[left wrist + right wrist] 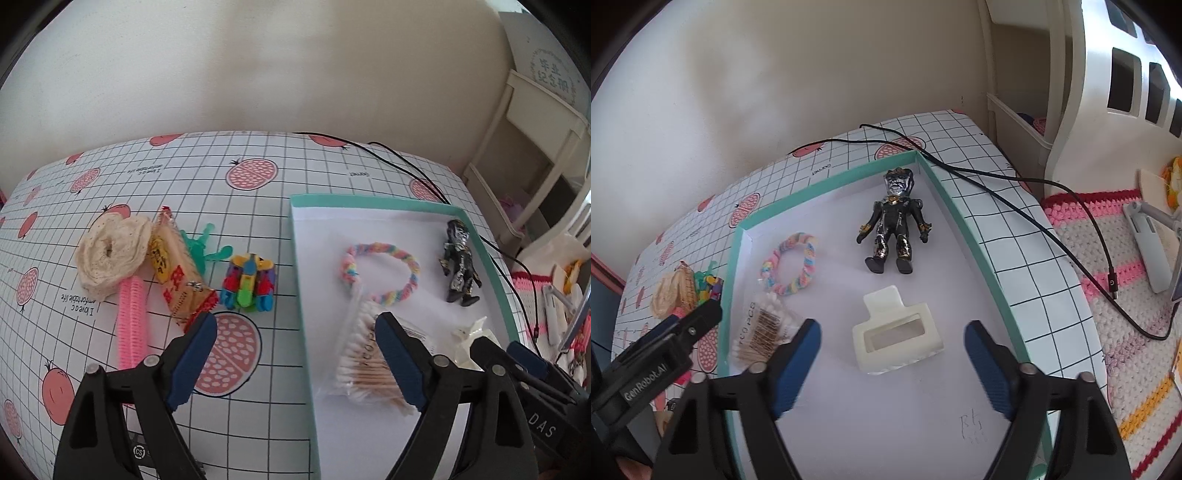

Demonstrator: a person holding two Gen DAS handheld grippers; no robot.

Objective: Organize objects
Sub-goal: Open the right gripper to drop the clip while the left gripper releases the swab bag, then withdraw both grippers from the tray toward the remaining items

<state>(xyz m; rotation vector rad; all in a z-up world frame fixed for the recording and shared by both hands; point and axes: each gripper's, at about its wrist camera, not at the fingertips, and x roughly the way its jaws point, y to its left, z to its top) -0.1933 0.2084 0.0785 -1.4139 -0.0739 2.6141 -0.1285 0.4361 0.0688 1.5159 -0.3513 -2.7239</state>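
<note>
In the teal-rimmed box [964, 218], a cream rectangular hair claw [897, 341] lies between the wide-spread right tongs [892, 363].

The black body of the left gripper [657, 365], seen from the right wrist, carries white letters "GenRobot.AI". The black body of the right gripper [543, 424], seen from the left wrist, shows "DAS". The checked tablecloth with pink fruit prints [79, 308] has the upside-down line "I love a comfortable life". The clear bag of cotton swabs [759, 326] bears a barcode and "PCS".
</note>
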